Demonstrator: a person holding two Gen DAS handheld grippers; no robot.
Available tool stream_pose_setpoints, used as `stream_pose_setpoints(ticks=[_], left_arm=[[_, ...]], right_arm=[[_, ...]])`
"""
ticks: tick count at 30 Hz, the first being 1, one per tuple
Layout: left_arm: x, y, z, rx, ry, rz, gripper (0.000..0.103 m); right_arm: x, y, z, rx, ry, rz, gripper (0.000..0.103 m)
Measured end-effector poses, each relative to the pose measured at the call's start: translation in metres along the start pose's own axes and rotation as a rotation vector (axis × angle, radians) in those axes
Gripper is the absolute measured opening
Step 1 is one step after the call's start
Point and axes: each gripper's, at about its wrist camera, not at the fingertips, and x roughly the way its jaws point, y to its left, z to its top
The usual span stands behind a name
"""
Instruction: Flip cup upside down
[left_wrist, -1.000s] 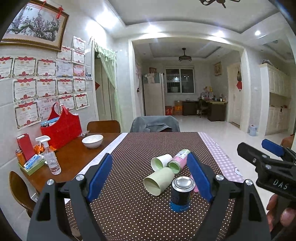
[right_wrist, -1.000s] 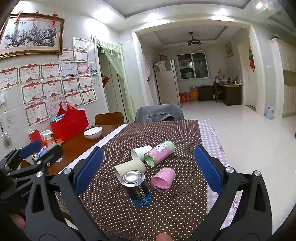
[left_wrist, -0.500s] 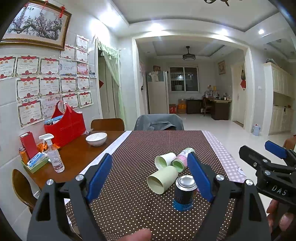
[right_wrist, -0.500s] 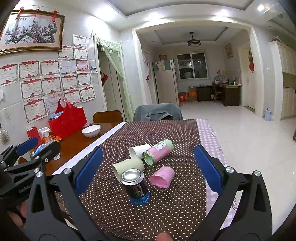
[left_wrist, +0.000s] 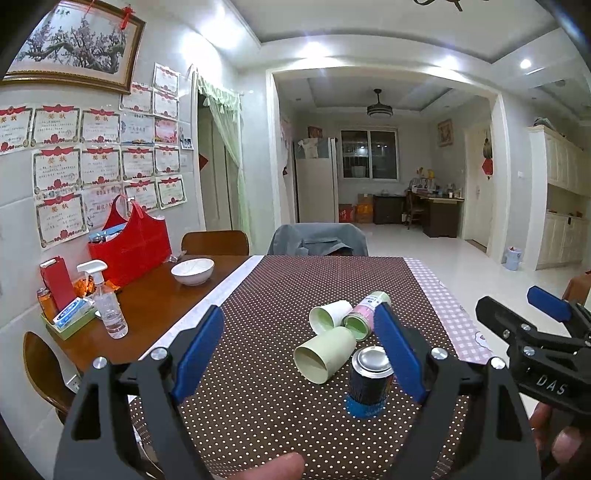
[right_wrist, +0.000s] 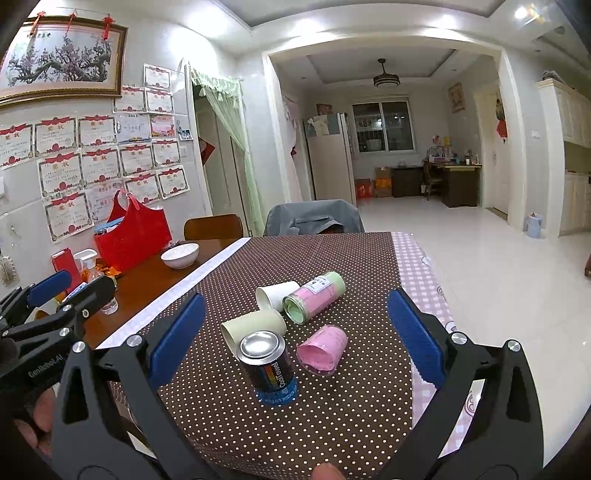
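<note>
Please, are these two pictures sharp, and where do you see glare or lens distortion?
Left wrist view: sharp; fisheye bends the walls and darkens the corners; ceiling lights flare white; the can's lid glints. Right wrist view: equally sharp and curved; a ceiling spotlight flares; the can top shines.

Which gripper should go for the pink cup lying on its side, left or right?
Right, probably. The pink cup lies between the open fingers of the right gripper, with a clear path. From the left gripper, also open, the can and pale green cup stand in front and the pink cup is hidden.
</note>
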Motion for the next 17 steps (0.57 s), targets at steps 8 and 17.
stream_pose_setpoints(ticks=[8,17], left_arm=[[-0.0006,0.0039,-0.0008,-0.026,-0.012,-0.007,0.082],[0.0033,0.0045,0.0,-0.024,0.012,0.018,0.082]], right_arm=[[0.0006,-0.0002,-0.0009,0.002,0.003,0.001,0.097],[0.0013,-0.0007,-0.0025,0.003,0.002,0.001,0.097]])
